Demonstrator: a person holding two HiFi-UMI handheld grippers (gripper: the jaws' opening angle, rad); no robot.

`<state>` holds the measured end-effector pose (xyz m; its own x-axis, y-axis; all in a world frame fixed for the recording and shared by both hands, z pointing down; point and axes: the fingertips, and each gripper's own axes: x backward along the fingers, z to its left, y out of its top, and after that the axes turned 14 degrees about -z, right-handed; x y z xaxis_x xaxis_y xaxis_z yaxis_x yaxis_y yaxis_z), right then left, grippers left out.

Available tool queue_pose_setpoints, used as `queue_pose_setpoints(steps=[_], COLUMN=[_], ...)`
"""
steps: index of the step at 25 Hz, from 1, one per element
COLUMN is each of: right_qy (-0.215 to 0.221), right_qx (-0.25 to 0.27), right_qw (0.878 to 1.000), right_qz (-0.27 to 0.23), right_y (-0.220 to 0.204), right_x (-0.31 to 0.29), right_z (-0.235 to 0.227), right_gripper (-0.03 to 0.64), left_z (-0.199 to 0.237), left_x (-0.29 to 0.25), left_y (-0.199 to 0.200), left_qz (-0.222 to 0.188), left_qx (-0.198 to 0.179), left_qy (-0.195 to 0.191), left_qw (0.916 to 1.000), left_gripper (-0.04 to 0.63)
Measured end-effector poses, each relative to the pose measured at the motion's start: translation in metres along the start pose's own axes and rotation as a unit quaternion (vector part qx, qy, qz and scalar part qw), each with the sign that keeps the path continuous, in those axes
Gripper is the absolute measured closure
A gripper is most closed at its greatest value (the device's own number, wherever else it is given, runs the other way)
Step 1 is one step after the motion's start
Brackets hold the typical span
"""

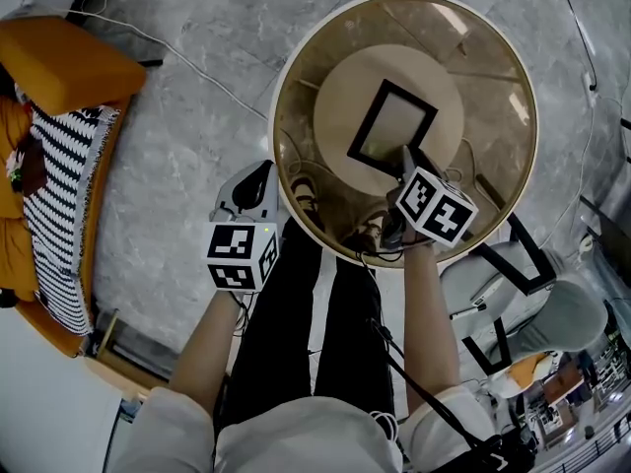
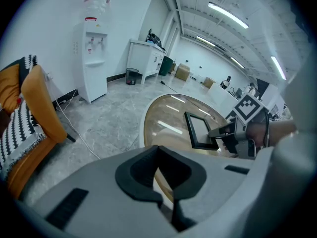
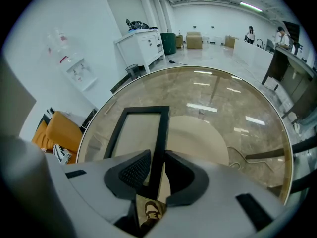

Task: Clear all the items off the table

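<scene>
A black picture frame [image 1: 392, 126] [image 2: 200, 130] [image 3: 141, 128] lies flat on the round glass table [image 1: 296, 57] [image 3: 223, 88], near its middle. My right gripper [image 1: 406, 161] [image 3: 157, 157] is at the frame's near right corner. Its two pads sit on either side of the frame's right-hand bar and press against it. My left gripper [image 1: 258, 187] [image 2: 159, 175] hangs off the table's left rim over the floor, with its jaws together and nothing in them. Apart from the frame, I see nothing else lying on the glass.
An orange chair [image 1: 59, 77] with a striped cushion [image 1: 59, 215] stands at the far left, and a cable [image 1: 197, 67] trails over the marble floor. A white chair [image 1: 552, 304] stands at the right. A water dispenser [image 2: 94, 58] is against the wall.
</scene>
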<state>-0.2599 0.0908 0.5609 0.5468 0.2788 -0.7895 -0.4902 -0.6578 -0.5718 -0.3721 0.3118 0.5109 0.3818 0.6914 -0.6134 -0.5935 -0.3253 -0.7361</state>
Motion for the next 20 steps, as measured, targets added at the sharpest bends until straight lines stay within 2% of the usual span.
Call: queue_pose_setpoints(steps=[4, 8, 13, 20], right_qy=[-0.004, 0.003, 0.018, 0.023], right_qx=[0.004, -0.020, -0.007, -0.036], right_qw=[1.000, 1.000, 1.000, 0.999], right_qz=[0.011, 0.020, 0.002, -0.020], right_y=[-0.001, -0.002, 0.002, 0.006], right_x=[0.000, 0.003, 0.014, 0.048], right_z=[0.000, -0.001, -0.003, -0.012], right_gripper=[0.518, 0.534, 0.537, 0.537], left_z=[-0.004, -0.010, -0.019, -0.035], left_x=[0.002, 0.005, 0.006, 0.011], left_y=[-0.002, -0.001, 0.003, 0.010], left_qz=[0.001, 0.002, -0.004, -0.007], left_qx=[-0.001, -0.004, -0.012, -0.028], left_qy=[-0.004, -0.007, -0.014, -0.021], left_qw=[1.0000, 1.0000, 0.9998, 0.9994], left_gripper=[0.588, 0.588, 0.588, 0.588])
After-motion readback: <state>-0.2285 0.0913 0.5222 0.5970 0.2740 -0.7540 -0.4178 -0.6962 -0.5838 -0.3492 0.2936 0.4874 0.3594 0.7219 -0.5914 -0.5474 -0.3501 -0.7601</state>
